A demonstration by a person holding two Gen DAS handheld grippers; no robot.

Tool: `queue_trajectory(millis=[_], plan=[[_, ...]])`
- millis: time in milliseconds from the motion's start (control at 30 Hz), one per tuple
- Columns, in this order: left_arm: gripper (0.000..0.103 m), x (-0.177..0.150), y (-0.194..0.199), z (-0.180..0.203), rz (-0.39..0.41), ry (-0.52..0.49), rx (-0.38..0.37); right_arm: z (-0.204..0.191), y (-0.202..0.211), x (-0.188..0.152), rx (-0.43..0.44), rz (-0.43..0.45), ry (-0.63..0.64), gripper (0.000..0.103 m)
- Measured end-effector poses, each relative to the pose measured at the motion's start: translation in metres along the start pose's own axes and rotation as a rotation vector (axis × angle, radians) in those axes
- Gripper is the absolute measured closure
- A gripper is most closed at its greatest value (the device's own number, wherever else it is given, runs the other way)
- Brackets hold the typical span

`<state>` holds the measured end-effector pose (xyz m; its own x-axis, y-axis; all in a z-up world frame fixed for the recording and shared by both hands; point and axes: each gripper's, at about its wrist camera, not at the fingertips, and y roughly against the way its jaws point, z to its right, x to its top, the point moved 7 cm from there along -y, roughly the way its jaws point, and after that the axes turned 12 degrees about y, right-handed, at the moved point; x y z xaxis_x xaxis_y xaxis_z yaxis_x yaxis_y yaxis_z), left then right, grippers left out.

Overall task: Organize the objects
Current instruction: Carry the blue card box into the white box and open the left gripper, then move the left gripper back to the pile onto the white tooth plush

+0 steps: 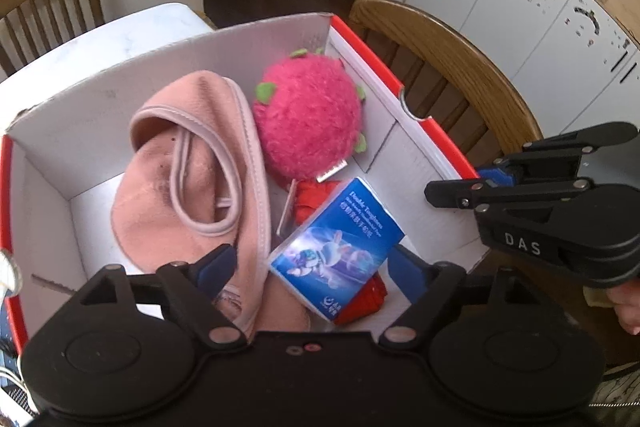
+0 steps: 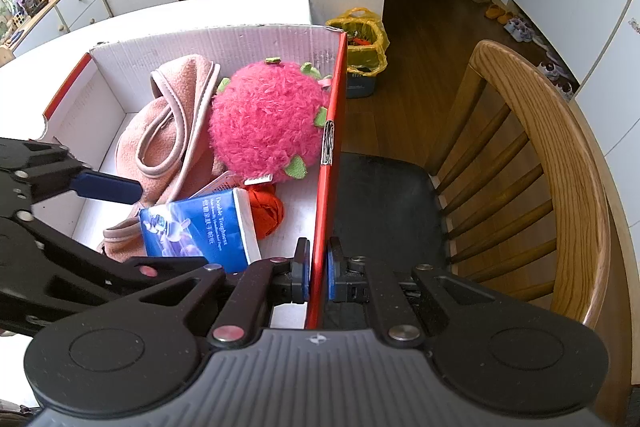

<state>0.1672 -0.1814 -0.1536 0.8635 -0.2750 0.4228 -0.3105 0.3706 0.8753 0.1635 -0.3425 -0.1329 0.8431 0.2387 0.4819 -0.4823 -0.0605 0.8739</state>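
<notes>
- At 6 o'clock in the left wrist view: left gripper spread wide, grasping nothing, hovering over the white corrugated cardboard box with red outer faces.
- Just ahead, between the blue pads: blue glossy tissue packet with a rabbit print, lying on crumpled red cloth.
- At 9 o'clock of the packet: pink fleece hat with pale piping, slumped on the box floor.
- At 12 o'clock, toward the far wall: fluffy magenta plush ball with green leaf tips, touching the hat.
- At 3 o'clock: right gripper clenched on the box's red side wall.
- Beyond, outside the box: curved wooden chair with dark seat, white tabletop.
</notes>
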Motion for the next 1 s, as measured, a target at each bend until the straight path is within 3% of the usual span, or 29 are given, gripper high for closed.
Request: queue_trajectory(millis=[467,733,800,1000], plan=[[0.019,0.001,0.04,-0.012,0.101,0.046,0.006,-0.001,0.0,0.0,-0.017,-0.005,-0.005,0.096],[0.008,-0.005,0.07,-0.029,0.175,0.074,0.036,-0.003,-0.001,0.0,-0.034,-0.015,-0.002,0.096],[0.001,-0.006,0.078,-0.037,0.197,0.096,0.049,-0.003,-0.001,0.0,-0.038,-0.017,-0.003,0.096],[0.001,-0.011,0.102,-0.071,0.248,0.208,0.072,-0.004,-0.002,0.001,-0.051,-0.016,0.005,0.096]])
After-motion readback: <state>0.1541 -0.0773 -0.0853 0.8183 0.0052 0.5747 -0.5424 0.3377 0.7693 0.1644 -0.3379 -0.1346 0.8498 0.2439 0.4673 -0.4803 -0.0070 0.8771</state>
